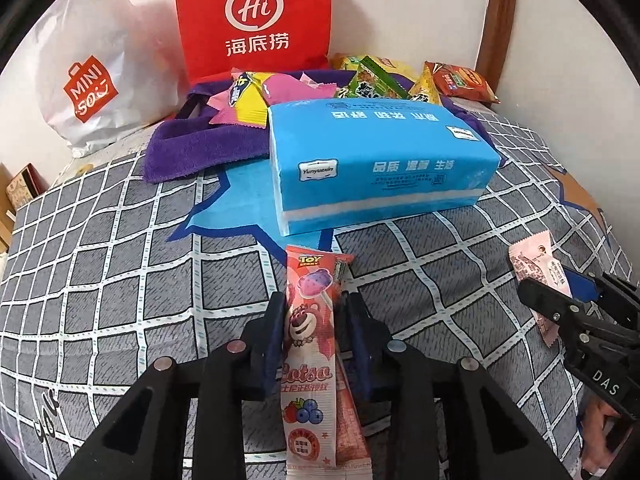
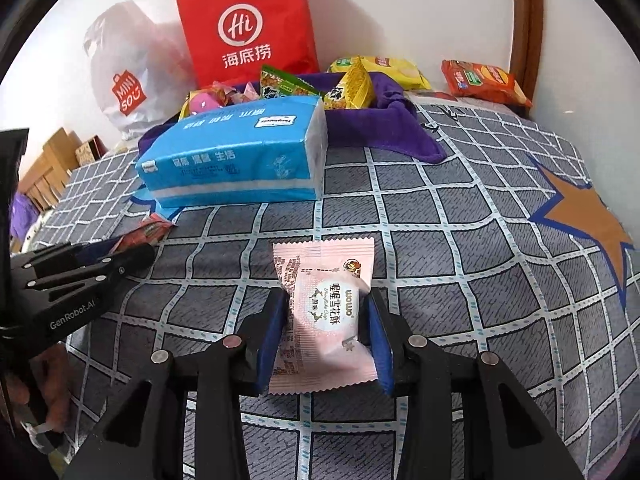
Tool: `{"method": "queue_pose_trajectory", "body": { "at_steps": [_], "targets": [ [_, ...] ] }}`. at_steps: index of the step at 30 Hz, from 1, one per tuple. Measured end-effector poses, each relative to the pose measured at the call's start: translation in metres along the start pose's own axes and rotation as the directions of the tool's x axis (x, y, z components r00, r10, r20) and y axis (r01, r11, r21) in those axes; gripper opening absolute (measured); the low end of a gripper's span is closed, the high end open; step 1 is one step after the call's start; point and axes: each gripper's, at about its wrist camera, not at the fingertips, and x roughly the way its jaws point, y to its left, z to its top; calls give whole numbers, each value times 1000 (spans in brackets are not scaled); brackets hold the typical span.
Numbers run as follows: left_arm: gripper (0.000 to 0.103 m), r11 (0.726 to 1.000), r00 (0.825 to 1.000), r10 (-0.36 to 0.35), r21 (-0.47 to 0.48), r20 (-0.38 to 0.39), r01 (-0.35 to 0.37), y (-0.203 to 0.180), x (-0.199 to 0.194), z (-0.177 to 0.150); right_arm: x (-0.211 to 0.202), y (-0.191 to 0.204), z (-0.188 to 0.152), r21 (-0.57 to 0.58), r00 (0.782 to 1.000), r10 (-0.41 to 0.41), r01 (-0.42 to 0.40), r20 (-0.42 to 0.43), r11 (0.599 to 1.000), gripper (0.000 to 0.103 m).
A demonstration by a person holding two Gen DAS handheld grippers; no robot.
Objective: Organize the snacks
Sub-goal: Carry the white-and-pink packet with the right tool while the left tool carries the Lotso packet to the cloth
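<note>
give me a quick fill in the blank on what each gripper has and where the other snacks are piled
1. The left gripper is shut on a long pink ____ Story snack stick.
2. The right gripper is shut on a pale ____ snack packet.
3. The other snacks are piled on a ____ towel behind the tissue pack.
4. The bag with the Hi logo is ____.

Missing words: Toy; pink; purple; red

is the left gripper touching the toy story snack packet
Touching: the left wrist view shows the left gripper with both jaws pressed against the Toy Story packet.
</note>
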Motion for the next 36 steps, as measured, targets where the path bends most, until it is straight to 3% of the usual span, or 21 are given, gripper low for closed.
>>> {"method": "queue_pose_trajectory", "body": {
  "at_steps": [7,10,14,17,36],
  "targets": [
    [30,995,997,-76,-62,11,76,13,0,-1,1,2,1,-14,1000,-12,12,-10,1000,42],
    [22,996,999,-52,-66,11,52,12,1,-1,0,0,1,1,1000,-1,1,-2,1000,41],
    [19,992,995,-103,-76,4,103,16,-4,-2,-3,-8,2,47,1000,24,-24,1,999,37],
    [19,987,991,-132,-87,15,132,24,-17,-7,-9,-3,3,30,1000,-9,9,-9,1000,37],
    [19,978,977,-189,-72,98,196,59,-88,20,-75,44,41,-10,993,4,-3,120,1000,37]
  ]
}}
